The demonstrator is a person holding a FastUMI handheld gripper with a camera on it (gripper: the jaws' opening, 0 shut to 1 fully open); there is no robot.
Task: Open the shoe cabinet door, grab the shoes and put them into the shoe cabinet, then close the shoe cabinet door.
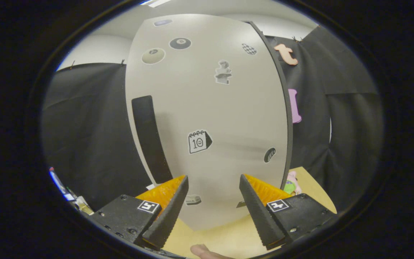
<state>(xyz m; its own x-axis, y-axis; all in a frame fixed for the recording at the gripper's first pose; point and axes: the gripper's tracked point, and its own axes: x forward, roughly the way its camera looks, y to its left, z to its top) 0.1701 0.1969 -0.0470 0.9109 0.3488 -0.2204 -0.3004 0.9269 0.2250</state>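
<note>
- Gripper [213, 180]: fingers spread apart, nothing between them, grasping nothing.
- Shoe cabinet door [210, 108]: pale panel with stickers, straight ahead at 12 o'clock, standing on the desk [228, 237]. Appears shut.
- Door handle [150, 138]: dark vertical bar, long axis upright, at about 10 o'clock from the fingertips, just beyond the left finger.
- Judgement: opening step not yet done; the gripper must shift left and straddle the bar across its width.
- Small toy-like object [292, 184] at 3 o'clock beside the door's right edge; cannot tell if it is a shoe.
</note>
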